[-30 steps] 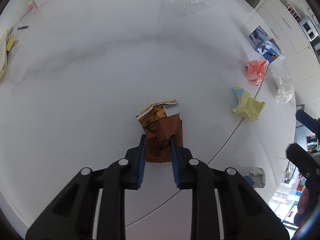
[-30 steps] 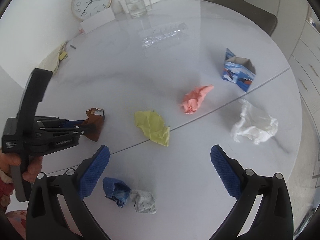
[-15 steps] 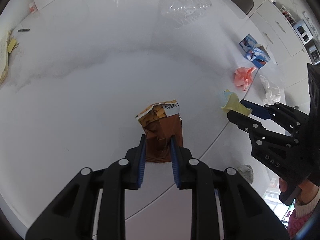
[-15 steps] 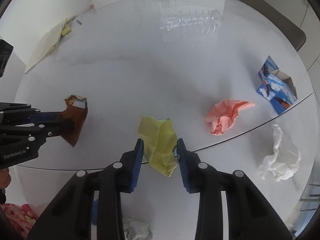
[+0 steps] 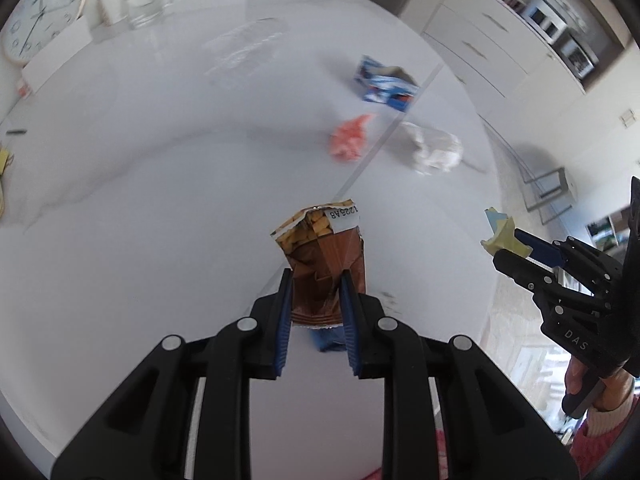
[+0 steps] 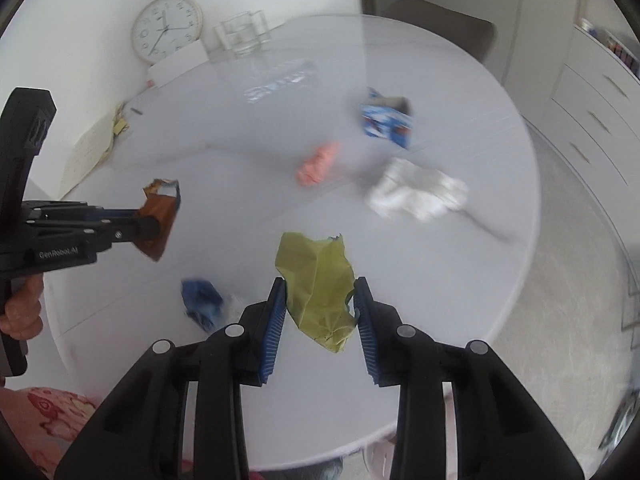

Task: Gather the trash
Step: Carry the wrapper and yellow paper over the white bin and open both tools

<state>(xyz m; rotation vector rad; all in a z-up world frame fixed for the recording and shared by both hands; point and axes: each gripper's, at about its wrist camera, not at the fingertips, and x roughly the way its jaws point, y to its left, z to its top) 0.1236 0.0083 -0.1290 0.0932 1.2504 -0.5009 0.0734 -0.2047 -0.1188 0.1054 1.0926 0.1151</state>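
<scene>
While both my grippers are lifted over the table, this is how things stand.

Brown wrapper [image 5: 320,256]: clamped between the blue pads of my left gripper [image 5: 316,304], raised clear of the table [image 5: 140,208], torn end pointing away from me.

Yellow paper [image 6: 318,280]: pinched in my right gripper [image 6: 320,312], whose jaws have just been closing on it; the pads press both its sides, and it hangs above the near edge of the table.

Left gripper seen from the right: its black body comes in from the left side, my hand [image 6: 20,308] on the handle, the wrapper sticking out of its tip.

Right gripper seen from the left: it is at the far right, beyond the table's right edge, a scrap of yellow paper showing at its tip.

Blue wad [image 6: 202,298]: lying on the table near its near edge, between my two grippers, with a paler crumple just beside it; blurred.

Pink wad [image 6: 318,164]: on the table around its middle.

White wad [image 6: 418,192]: right of the pink one, toward the right edge.

Blue carton [image 6: 386,122]: beyond those two, open top, toward the far right.

Clear bottle [image 5: 244,46]: lying on its side toward the far edge.

Glass [image 6: 242,34]: upright at the far edge.

Clock [image 6: 167,28]: leaning at the far left edge, a white card in front of it.

Papers [image 6: 94,148]: at the left edge.
</scene>
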